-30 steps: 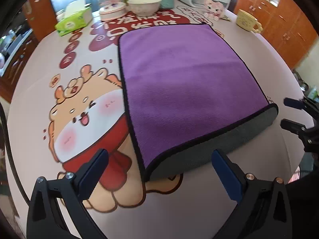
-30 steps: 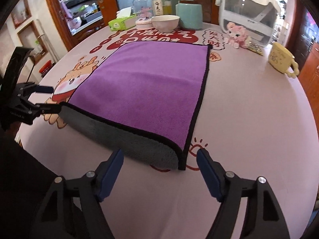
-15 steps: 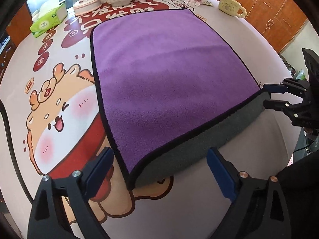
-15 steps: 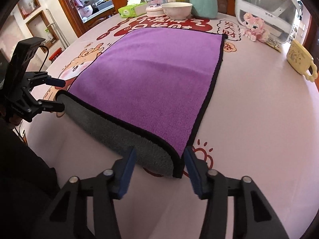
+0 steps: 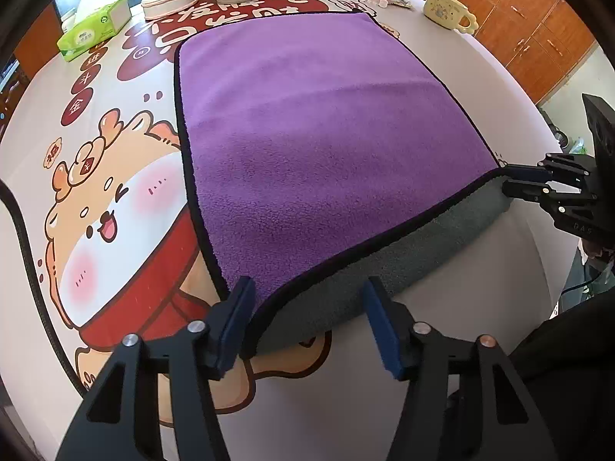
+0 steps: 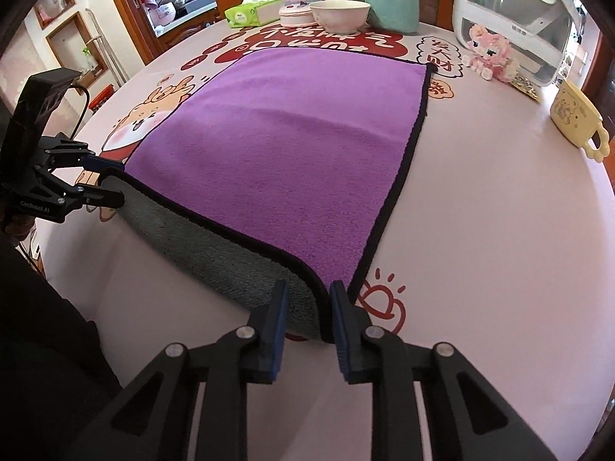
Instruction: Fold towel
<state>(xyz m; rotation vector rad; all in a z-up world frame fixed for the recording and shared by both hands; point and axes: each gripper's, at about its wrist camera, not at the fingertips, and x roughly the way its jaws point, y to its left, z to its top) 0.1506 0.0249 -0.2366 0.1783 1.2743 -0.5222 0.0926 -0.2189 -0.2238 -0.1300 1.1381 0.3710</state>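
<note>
Table [image 6: 480,230]: round, printed cloth, fills both views.

Towel [image 5: 315,130]: purple, black-bound, flat at frame centre; its near edge hangs grey-side-out over the table rim.

Left gripper [image 5: 307,319]: lower centre of the left view, jaws spread wide astride the near left corner, gripping nothing. Risk: closing here may catch only the hem, which could slip on lifting.

Right gripper [image 6: 305,319]: lower centre of the right view, jaws narrowed around the near right corner with a gap showing on each side; not clamped yet. Risk: uneven holds would skew the fold.

Mug [image 6: 572,119]: right edge, well apart.
</note>
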